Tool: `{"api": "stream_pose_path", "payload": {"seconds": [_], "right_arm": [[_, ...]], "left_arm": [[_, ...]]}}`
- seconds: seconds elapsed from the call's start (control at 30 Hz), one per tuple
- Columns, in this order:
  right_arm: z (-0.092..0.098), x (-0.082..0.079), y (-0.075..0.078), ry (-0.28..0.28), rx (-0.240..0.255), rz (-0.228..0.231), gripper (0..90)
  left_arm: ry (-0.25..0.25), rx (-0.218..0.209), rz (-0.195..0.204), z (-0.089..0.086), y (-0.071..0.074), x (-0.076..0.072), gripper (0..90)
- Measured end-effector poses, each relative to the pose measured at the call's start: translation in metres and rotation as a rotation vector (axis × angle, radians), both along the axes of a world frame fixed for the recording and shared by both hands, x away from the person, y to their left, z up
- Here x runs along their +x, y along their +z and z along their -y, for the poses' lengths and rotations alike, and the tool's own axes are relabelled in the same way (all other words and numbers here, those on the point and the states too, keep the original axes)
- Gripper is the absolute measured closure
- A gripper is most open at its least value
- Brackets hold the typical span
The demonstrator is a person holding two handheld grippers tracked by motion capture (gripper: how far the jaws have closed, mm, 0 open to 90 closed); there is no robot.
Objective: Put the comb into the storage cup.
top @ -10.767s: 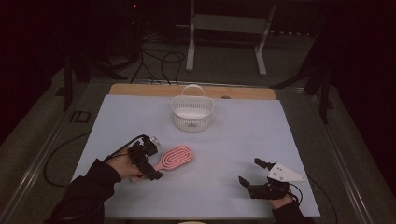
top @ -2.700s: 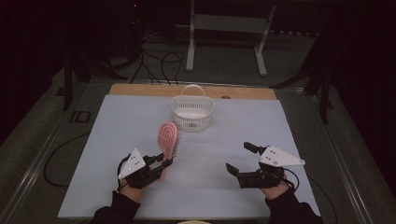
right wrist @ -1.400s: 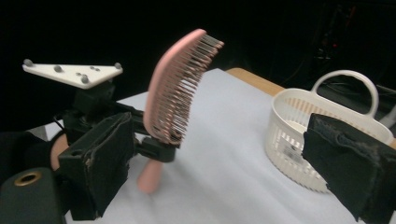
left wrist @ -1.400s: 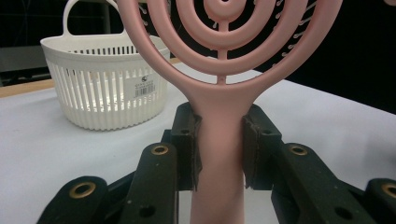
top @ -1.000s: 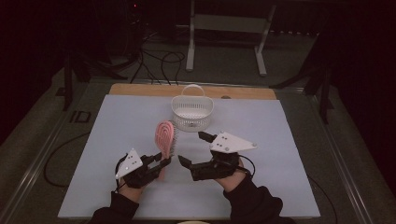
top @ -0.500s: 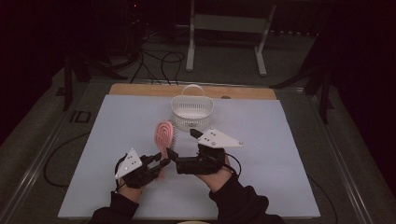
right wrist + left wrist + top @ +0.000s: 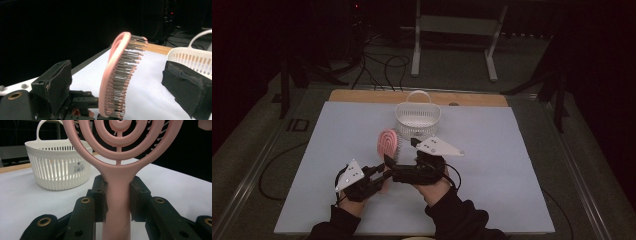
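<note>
1. A dim lab or recording room set up for test work.
2. A bench [image 7: 337,125] under a pale sheet stands alone on a dark floor.
3. Loose cables [image 7: 382,62] trail behind it, beside a metal stand [image 7: 417,37].

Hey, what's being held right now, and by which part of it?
The left gripper clamps the pink hairbrush by its handle, just below the head. The right gripper is open around the head, holding nothing.
</note>
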State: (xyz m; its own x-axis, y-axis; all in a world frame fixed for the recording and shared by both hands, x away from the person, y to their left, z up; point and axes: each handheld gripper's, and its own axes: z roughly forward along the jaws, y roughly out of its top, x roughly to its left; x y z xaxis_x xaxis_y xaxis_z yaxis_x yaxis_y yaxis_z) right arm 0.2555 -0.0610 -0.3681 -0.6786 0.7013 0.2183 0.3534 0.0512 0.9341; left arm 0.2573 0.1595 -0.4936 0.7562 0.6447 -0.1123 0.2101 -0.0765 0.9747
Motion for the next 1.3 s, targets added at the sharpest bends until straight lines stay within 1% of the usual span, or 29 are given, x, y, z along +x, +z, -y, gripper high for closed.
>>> {"api": "stream_pose_path", "payload": {"seconds": [0.07, 0.17, 0.27, 0.3, 0.33, 0.53, 0.67, 0.8, 1.03, 1.1, 1.17, 1.3], "right_arm": [[-0.003, 0.001, -0.001, -0.009, 0.007, -0.019, 9.0], [-0.008, 0.001, -0.002, -0.014, 0.011, -0.035, 9.1], [-0.012, 0.002, -0.005, -0.015, 0.018, -0.062, 10.8], [-0.014, 0.002, -0.005, -0.019, 0.02, -0.071, 13.2], [-0.015, 0.002, -0.006, -0.027, 0.026, -0.081, 13.3], [-0.022, 0.004, -0.012, -0.049, 0.02, -0.106, 18.3], [-0.026, 0.005, -0.015, -0.074, 0.016, -0.116, 23.3], [-0.029, 0.005, -0.018, -0.076, 0.014, -0.125, 28.1], [-0.032, 0.007, -0.021, -0.114, 0.008, -0.138, 37.9], [-0.032, 0.008, -0.022, -0.111, 0.013, -0.145, 40.6], [-0.033, 0.009, -0.022, -0.109, 0.011, -0.142, 43.5], [-0.035, 0.01, -0.023, -0.114, 0.009, -0.142, 45.0]], "left_arm": [[-0.001, -0.001, -0.001, 0.0, 0.0, 0.0, 70.7], [0.0, 0.001, -0.002, -0.001, 0.0, 0.0, 70.8], [0.001, -0.001, -0.003, -0.001, 0.0, 0.0, 70.7], [0.005, -0.002, -0.002, -0.001, 0.0, 0.0, 70.8], [0.003, -0.001, -0.003, -0.001, 0.0, 0.0, 70.7], [0.003, 0.002, -0.004, 0.0, 0.001, 0.0, 70.8], [0.004, 0.001, -0.003, 0.0, 0.0, 0.0, 70.8], [0.002, 0.0, -0.005, 0.0, 0.0, 0.0, 70.8], [-0.001, 0.003, -0.004, 0.001, 0.0, -0.001, 70.7], [-0.001, 0.003, -0.006, 0.0, 0.0, 0.0, 70.8], [-0.003, 0.001, -0.007, 0.0, 0.0, 0.0, 70.7], [-0.006, 0.004, -0.011, 0.001, -0.001, 0.0, 70.7]]}}
